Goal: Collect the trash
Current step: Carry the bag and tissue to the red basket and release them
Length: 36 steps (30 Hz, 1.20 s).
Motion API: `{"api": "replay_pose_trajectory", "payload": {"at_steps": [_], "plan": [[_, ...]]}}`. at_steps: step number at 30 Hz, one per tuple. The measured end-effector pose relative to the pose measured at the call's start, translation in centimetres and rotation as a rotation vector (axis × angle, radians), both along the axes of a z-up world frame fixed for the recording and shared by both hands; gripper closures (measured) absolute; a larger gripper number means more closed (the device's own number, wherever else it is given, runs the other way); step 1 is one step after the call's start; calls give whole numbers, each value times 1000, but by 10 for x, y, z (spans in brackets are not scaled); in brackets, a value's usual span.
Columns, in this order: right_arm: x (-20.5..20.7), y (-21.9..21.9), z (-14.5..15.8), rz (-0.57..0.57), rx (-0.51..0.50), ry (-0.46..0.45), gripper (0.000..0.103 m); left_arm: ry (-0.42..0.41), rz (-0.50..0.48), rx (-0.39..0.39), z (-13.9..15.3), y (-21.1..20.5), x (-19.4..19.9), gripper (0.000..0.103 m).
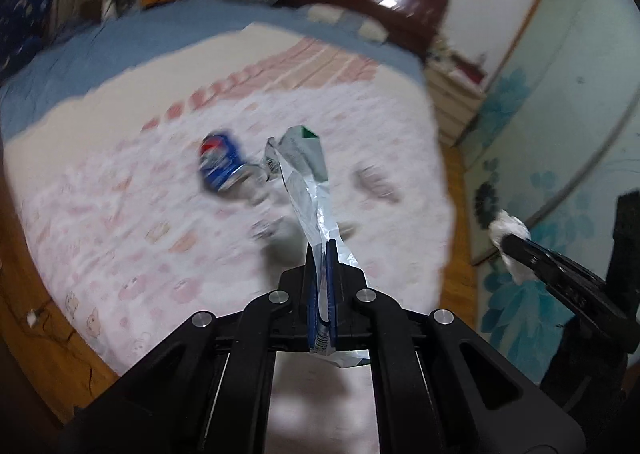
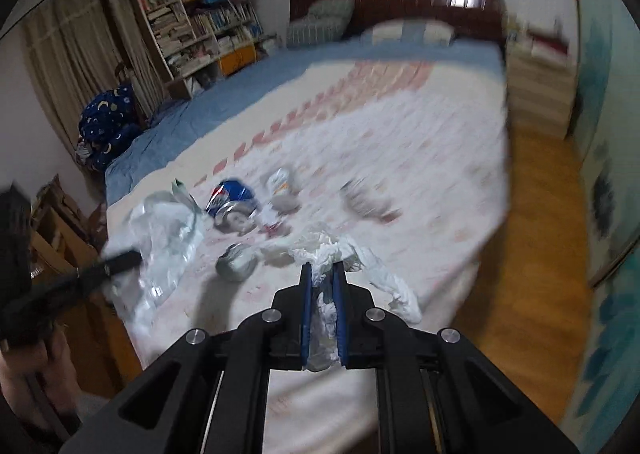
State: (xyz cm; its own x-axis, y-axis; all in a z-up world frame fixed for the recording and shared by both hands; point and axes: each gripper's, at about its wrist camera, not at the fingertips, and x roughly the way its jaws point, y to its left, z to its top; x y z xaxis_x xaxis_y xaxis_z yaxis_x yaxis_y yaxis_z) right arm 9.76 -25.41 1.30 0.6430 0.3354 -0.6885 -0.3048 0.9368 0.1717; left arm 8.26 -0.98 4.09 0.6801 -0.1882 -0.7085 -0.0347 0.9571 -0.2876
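The left gripper [image 1: 320, 250] is clamping a crinkled silver foil wrapper [image 1: 304, 170], holding it up above the bed. The right gripper [image 2: 323, 274] is pinching a crumpled white tissue [image 2: 328, 250] between its blue pads. Below both, a crushed blue soda can [image 2: 234, 200] and a flattened silver can [image 2: 237, 263] are lying on the pink-patterned white quilt [image 2: 420, 158].

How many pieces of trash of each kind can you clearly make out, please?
Foil wrapper, in the left claw: 1
Paper tissue, in the right claw: 1
Blue can: 1
Silver can: 1
Total: 4; blurred bits on the bed uncounted.
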Motion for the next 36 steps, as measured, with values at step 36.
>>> {"api": "replay_pose_trajectory", "payload": {"at_steps": [36], "plan": [[-371, -467, -183, -767, 222, 275, 91, 434, -904, 222, -206, -551, -105, 99]]}}
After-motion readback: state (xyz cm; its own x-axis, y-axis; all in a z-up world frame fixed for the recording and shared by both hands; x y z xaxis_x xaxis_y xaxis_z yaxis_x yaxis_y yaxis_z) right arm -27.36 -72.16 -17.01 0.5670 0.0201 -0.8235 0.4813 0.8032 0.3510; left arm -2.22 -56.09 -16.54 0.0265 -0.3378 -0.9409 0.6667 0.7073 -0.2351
